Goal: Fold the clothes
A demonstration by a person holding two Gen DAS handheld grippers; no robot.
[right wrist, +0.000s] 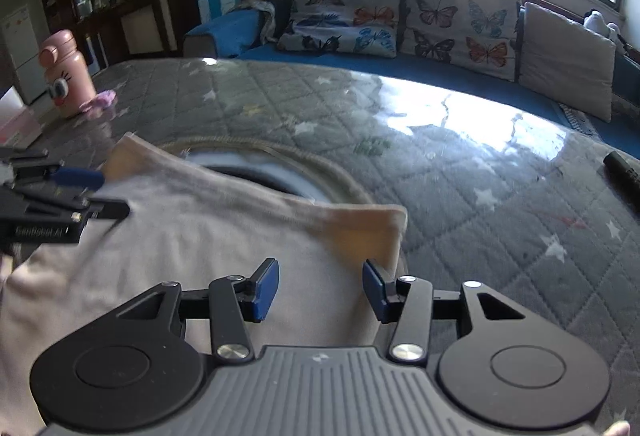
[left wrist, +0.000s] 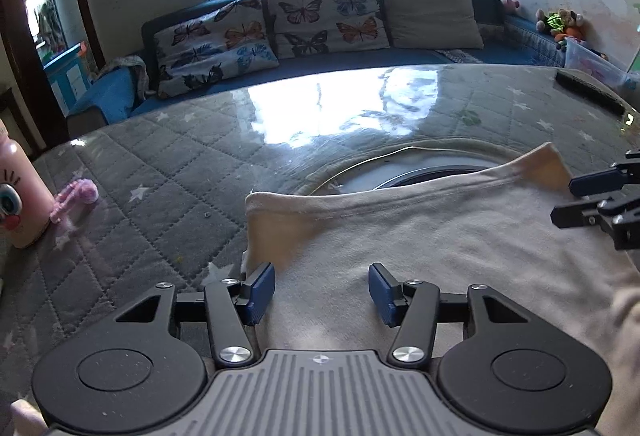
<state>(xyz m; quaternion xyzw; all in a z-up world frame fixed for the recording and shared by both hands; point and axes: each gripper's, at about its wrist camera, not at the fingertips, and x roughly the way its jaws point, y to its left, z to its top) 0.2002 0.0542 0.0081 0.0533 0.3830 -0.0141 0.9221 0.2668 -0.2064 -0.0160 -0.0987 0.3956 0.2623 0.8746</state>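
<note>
Both tongs, left point(left wrist: 322, 290) and right point(right wrist: 320, 290), gape over the garment point(left wrist: 420, 244) (near edge cut off).

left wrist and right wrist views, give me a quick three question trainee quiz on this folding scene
1. True or false: both tools are open above the beige cotton garment.
2. What stands at the table's left end? A) pink plastic bottle with a cartoon face B) green mug C) red book
3. Fill in: the cushions on the blue sofa carry a ____ print.

Key: 1 true: left tool and right tool grip nothing. 2 A, the bottle. 3 butterfly.
</note>
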